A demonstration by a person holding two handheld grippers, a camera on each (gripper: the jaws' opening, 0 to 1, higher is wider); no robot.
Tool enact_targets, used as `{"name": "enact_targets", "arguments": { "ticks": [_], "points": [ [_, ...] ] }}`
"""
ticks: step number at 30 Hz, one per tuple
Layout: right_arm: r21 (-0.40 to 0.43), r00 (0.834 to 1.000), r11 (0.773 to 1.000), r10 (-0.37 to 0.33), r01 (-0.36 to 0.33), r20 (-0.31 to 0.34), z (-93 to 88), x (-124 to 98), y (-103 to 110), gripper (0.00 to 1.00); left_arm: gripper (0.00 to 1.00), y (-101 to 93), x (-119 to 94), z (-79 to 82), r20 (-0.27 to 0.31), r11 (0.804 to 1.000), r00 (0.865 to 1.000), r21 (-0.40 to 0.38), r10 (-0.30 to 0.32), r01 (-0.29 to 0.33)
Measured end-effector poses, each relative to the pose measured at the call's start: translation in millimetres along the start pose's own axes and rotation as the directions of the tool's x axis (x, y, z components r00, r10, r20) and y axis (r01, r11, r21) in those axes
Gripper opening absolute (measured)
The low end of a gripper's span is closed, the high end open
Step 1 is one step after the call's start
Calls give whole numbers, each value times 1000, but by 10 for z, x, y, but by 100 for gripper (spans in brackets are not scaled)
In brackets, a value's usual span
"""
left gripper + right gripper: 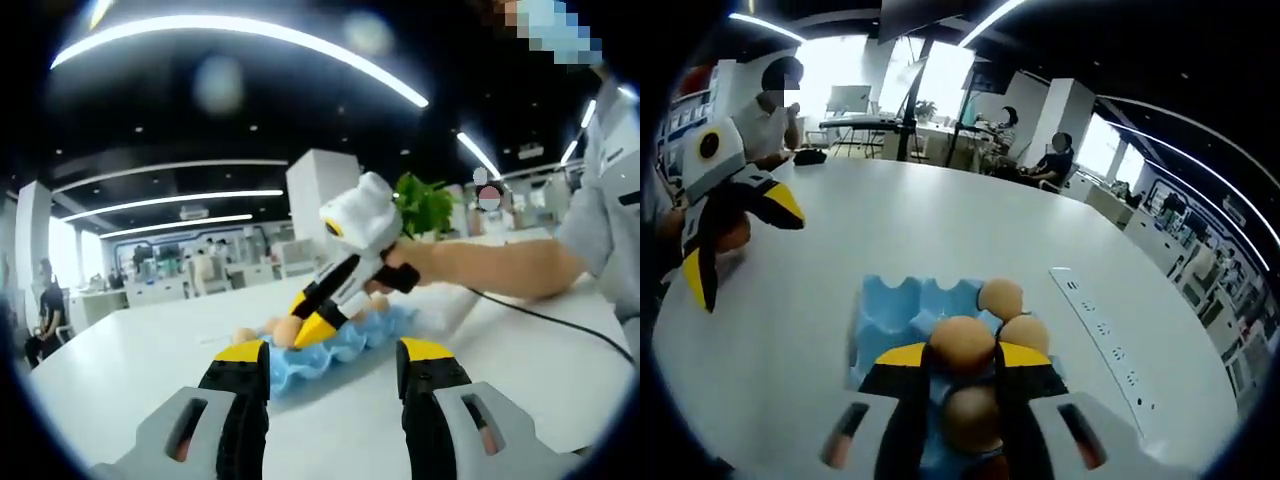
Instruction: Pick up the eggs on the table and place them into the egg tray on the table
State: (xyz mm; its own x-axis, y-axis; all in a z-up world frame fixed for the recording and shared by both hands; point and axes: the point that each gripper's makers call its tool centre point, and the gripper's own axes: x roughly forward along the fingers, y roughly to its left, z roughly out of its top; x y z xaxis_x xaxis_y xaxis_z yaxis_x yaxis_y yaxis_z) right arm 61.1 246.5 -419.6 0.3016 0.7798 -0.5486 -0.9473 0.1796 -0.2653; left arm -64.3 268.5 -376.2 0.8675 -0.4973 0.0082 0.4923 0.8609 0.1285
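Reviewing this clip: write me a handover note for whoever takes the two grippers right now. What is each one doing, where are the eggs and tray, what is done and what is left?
Right gripper: shut on an egg, held over the blue egg tray.
Left gripper: open, holding nothing, pointed at the tray from across the white table.
Done: at least three eggs appear to sit in the tray, two beyond the held egg, one under the jaws.
Left: set the held egg into a free cup. Whether loose eggs remain on the table cannot be told.

Brown eggs (962, 345), blue egg tray (890, 315), white table (940, 220).
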Motion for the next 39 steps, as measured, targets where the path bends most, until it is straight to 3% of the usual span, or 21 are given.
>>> {"name": "enact_targets", "arguments": {
  "ticks": [16,24,31,39],
  "points": [
    [31,999,999,17,-18,33,29,-38,-42,22,51,4,11,-10,-3,1000,1000,-4,-1,1],
    [108,990,994,12,-27,137,196,-270,-212,31,51,11,7,-11,-3,1000,1000,-5,0,0],
    [158,978,987,-68,36,198,284,-551,-495,48,51,9,3,-11,-2,1000,1000,-7,-1,1],
    [267,952,959,-164,93,260,293,-898,-856,71,51,6,4,-19,-4,1000,1000,-10,-1,1]
  ]
}}
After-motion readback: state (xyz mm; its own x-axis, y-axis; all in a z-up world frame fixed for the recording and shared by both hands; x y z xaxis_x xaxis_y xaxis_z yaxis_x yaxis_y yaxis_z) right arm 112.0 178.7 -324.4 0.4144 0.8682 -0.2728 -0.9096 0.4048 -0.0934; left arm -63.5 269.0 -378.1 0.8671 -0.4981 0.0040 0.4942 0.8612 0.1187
